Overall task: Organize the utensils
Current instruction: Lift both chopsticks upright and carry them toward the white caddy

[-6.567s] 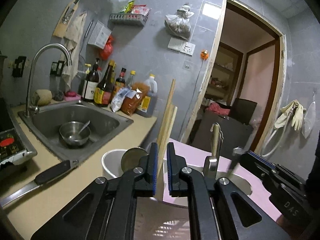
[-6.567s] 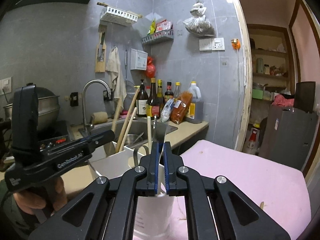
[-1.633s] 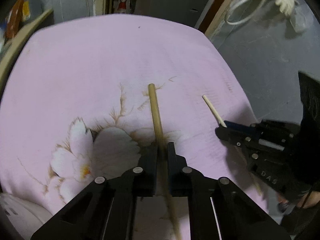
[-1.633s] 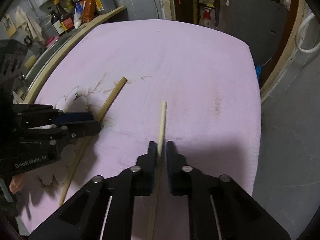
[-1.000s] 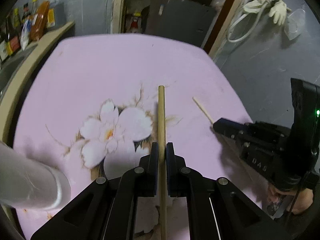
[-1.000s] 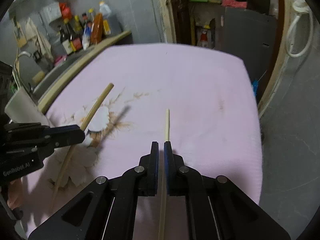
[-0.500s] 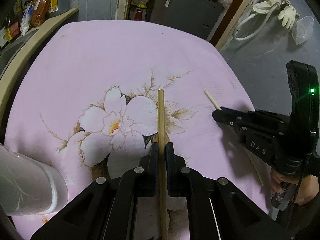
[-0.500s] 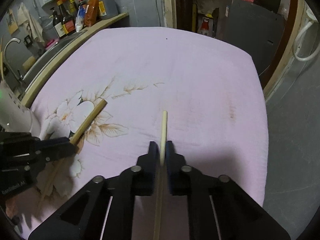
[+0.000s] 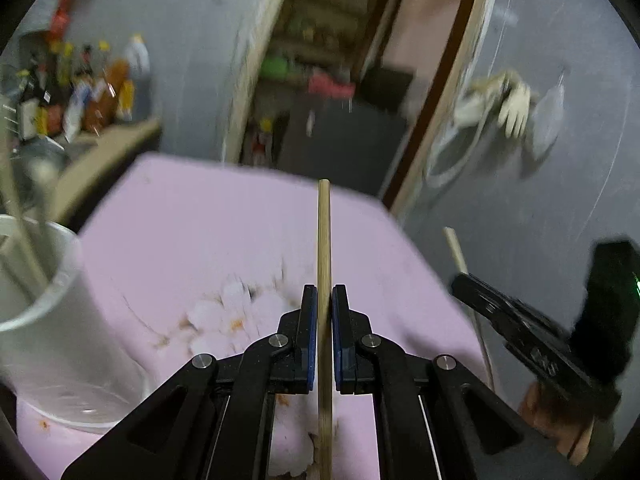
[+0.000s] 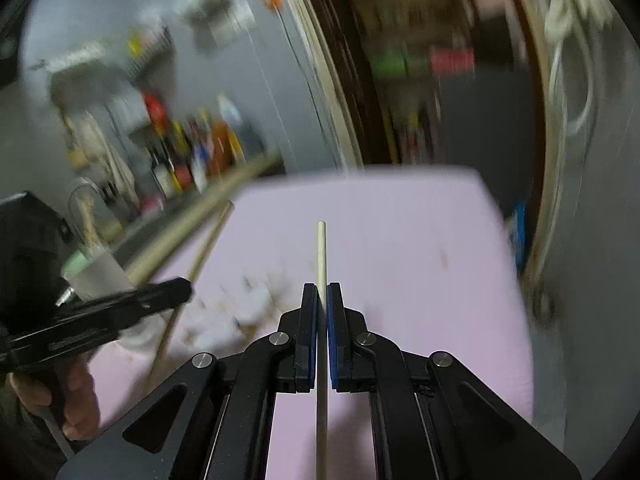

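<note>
Pink cloth bare of utensils; white holder at its left edge already has sticks. L gripper clamped on thick chopstick, R gripper on thin chopstick, both off cloth. Left: drop both in holder

blurred bottles crowd the counter; pale gloves hang on the grey wall.
</note>
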